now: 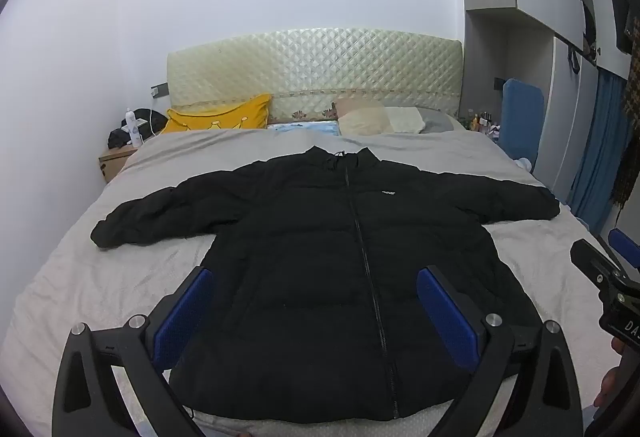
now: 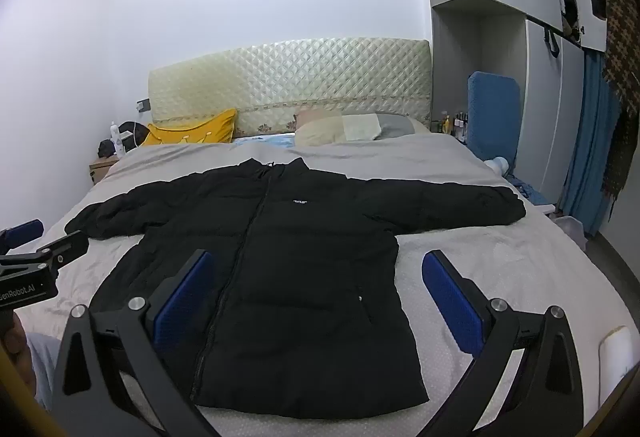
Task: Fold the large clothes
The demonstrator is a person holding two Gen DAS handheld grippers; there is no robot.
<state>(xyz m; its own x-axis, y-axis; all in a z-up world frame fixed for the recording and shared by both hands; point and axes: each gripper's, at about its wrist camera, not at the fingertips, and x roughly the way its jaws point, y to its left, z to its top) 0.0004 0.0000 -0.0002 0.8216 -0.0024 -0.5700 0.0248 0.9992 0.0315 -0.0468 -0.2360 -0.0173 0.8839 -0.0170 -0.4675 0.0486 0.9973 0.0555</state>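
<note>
A black padded jacket point(image 1: 320, 257) lies flat and face up on the grey bed point(image 1: 80, 277), zipped, with both sleeves spread out sideways and the collar toward the headboard. It also shows in the right wrist view point(image 2: 288, 257). My left gripper point(image 1: 316, 301) is open and empty, held above the jacket's lower hem. My right gripper point(image 2: 320, 285) is open and empty, above the jacket's lower right part. The right gripper's body shows at the right edge of the left wrist view point(image 1: 608, 277); the left gripper shows at the left edge of the right wrist view point(image 2: 36, 257).
A yellow pillow point(image 1: 220, 117), beige pillows point(image 1: 368, 119) and a quilted headboard point(image 1: 316, 69) are at the far end. A nightstand point(image 1: 116, 161) with bottles stands at the back left. A blue padded board point(image 1: 520, 117), a wardrobe and blue curtain point(image 1: 600, 157) are on the right.
</note>
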